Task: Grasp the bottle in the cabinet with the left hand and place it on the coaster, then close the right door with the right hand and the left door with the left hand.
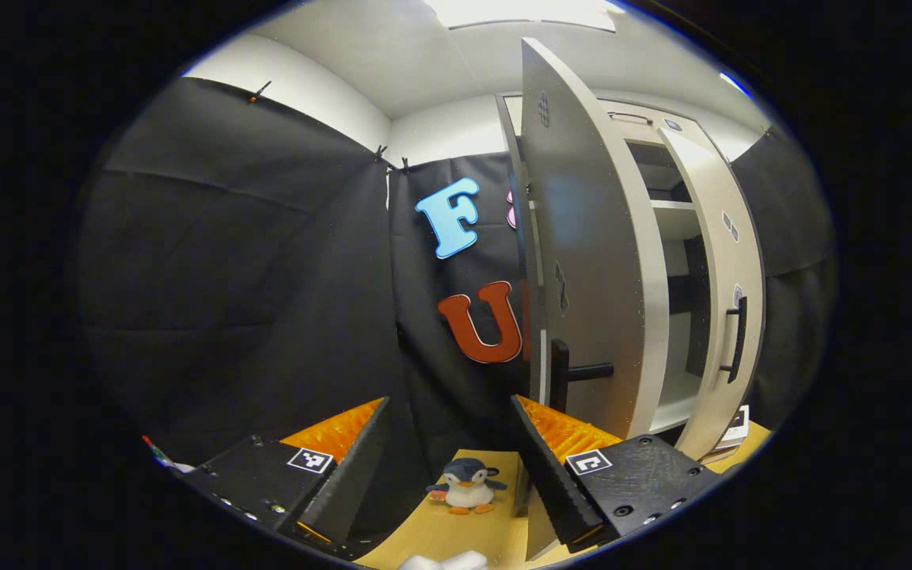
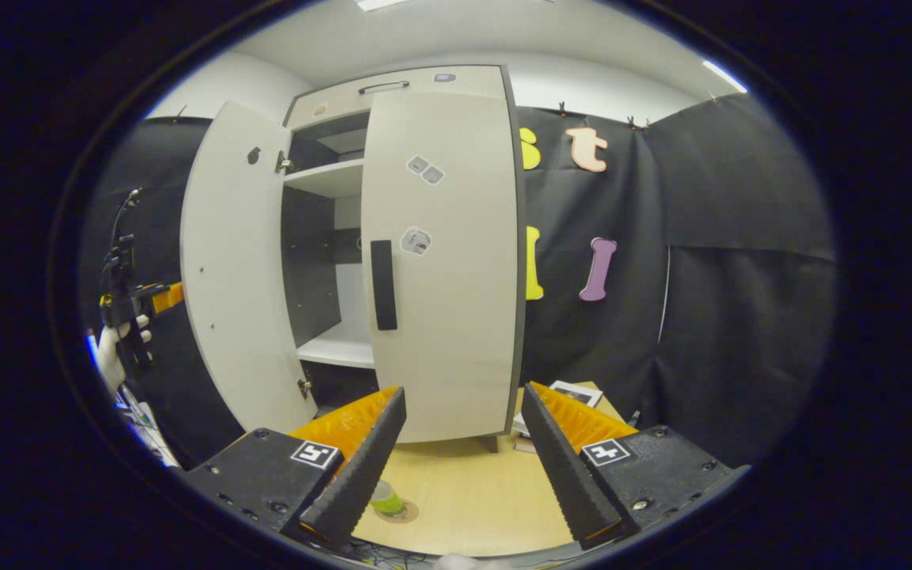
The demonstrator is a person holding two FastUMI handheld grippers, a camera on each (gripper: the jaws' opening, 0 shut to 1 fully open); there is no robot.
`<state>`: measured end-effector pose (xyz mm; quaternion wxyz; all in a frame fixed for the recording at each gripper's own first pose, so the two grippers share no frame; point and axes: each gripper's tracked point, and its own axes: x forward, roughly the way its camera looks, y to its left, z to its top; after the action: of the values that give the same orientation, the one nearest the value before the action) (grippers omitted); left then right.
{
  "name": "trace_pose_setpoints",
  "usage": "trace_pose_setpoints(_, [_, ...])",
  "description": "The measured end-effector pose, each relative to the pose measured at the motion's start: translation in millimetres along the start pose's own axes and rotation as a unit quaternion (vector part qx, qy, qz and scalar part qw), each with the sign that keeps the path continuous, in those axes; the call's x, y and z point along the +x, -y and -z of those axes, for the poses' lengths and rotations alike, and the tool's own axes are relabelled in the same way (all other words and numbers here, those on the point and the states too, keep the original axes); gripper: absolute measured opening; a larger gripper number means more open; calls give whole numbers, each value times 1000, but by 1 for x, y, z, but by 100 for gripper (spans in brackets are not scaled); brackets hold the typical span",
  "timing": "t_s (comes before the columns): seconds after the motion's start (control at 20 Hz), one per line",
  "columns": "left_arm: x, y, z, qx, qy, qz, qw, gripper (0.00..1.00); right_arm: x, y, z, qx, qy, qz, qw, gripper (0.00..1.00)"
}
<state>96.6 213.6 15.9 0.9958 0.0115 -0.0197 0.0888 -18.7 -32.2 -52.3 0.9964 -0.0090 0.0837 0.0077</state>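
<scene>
Presently, in the right gripper view, the left gripper (image 2: 157, 299) hangs beside the open left door (image 2: 238, 269), its jaw state indiscernible from here. Right door (image 2: 444, 261) stands shut. Right gripper (image 2: 462, 463) is spread, empty. Bottle (image 2: 385, 497) rests on its coaster (image 2: 402, 513) upon the table (image 2: 472, 491).

Penguin plush (image 1: 468, 485) (upright) on table (image 1: 456, 538)

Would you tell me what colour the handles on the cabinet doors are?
Black, clearest on the right door's handle in the right gripper view.
</scene>
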Motion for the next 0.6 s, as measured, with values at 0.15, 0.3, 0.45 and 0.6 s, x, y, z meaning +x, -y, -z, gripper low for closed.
trace_pose_setpoints(0.15, [-7,24,0,-3,-1,12,1000,91,0,8,0,2,-1,1,1000,94])
trace_pose_setpoints(0.3, [-10,48,-2,-8,0,26,1000,91,-1,16,-4,3,1,5,1000,97])
trace_pose_setpoints(0.45, [-12,72,-3,-5,3,30,1000,91,-5,23,-11,5,8,10,1000,97])
trace_pose_setpoints(0.6, [-8,103,-4,-14,4,58,998,91,-9,28,-16,5,15,15,1000,97])
